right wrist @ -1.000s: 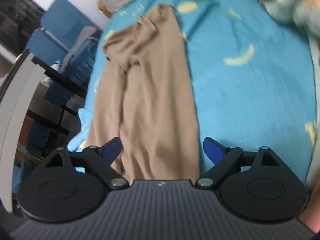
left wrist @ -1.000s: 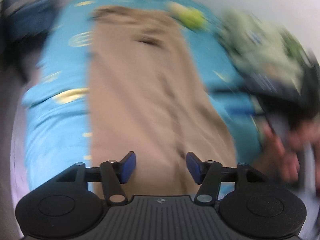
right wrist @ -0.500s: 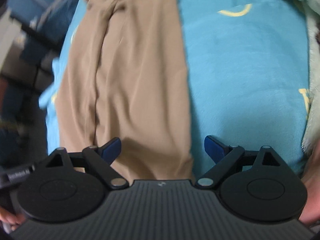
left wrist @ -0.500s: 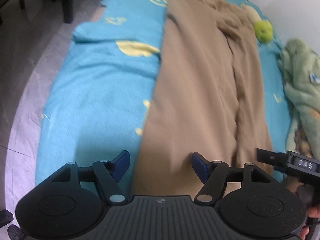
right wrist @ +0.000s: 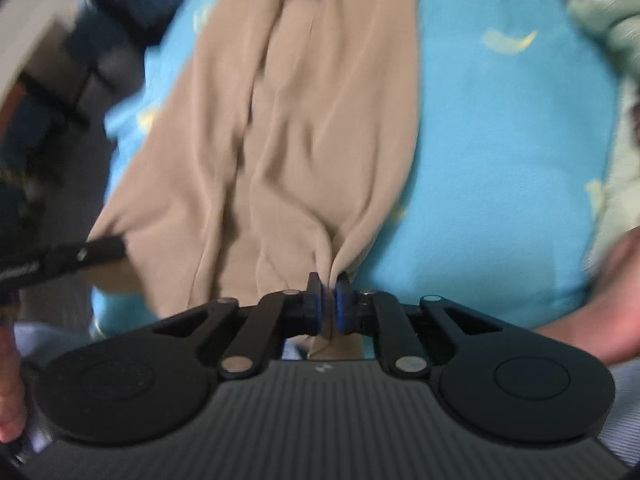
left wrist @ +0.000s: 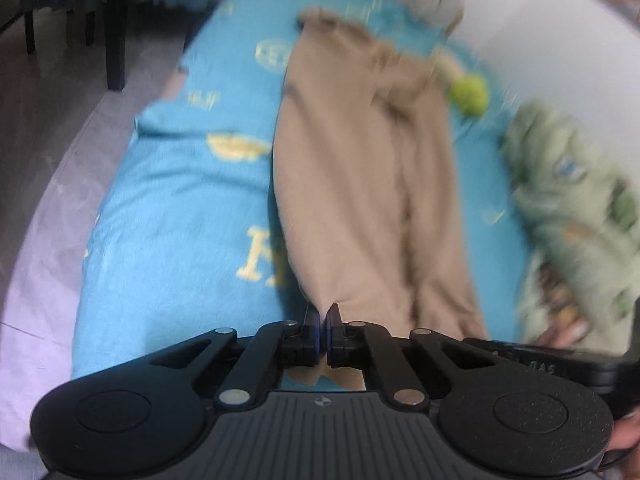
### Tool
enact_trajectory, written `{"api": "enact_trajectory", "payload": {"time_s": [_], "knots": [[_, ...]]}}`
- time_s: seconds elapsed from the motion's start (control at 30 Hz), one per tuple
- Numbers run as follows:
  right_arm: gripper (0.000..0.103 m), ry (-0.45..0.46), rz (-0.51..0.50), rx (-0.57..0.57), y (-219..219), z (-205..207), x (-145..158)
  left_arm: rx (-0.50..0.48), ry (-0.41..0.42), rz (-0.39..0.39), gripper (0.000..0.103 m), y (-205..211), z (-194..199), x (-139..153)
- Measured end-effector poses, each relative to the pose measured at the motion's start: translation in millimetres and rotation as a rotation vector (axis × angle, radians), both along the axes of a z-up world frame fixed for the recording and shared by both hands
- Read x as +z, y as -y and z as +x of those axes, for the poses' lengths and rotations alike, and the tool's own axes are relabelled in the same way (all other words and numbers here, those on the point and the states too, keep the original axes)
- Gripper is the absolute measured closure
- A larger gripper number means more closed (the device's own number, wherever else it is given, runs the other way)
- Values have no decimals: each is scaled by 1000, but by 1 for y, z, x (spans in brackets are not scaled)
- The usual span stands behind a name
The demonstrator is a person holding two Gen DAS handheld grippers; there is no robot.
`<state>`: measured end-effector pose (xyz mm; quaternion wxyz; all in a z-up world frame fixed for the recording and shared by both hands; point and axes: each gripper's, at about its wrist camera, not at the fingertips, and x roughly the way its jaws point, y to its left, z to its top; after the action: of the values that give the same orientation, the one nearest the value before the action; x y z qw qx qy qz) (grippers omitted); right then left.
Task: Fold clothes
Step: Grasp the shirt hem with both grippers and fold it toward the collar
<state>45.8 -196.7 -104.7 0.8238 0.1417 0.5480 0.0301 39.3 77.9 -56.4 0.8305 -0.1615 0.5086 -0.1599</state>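
Both jaws pinch the near end of the pants.
My left gripper (left wrist: 323,322) and right gripper (right wrist: 327,294) squeeze the pants (left wrist: 360,184), stretched out ahead on the bed (left wrist: 172,208). I should lift both corners evenly.

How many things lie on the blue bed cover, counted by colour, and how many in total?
Tan: 1, the tan garment, pinched at its near edge by the left gripper and the right gripper.
Green: 2, the round green toy and the pale green blanket.
Total: 3 on the blue bed cover.
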Motion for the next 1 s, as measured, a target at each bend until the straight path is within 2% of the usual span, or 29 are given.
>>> {"api": "enact_trajectory", "payload": {"time_s": [0.1,0.3,0.5,0.6,0.73,0.83,1.0], "knots": [[95,122,38,-23,16,-22,37,41,86,-86,101,-10,-17,36],[96,331,268,-103,50,-67,104,81,222,-228,101,-16,-54,101],[96,432,371,-127,80,-121,145,86,327,-329,101,-23,-132,147],[96,454,410,-130,90,-137,154,92,356,-361,101,-26,-160,157],[96,468,410,-139,92,-137,159,102,371,-336,101,-30,-154,156],[96,464,408,-146,90,-115,160,108,377,-309,101,-28,-131,156],[96,441,380,-177,91,-56,150,129,367,-268,101,-17,-62,145]]}}
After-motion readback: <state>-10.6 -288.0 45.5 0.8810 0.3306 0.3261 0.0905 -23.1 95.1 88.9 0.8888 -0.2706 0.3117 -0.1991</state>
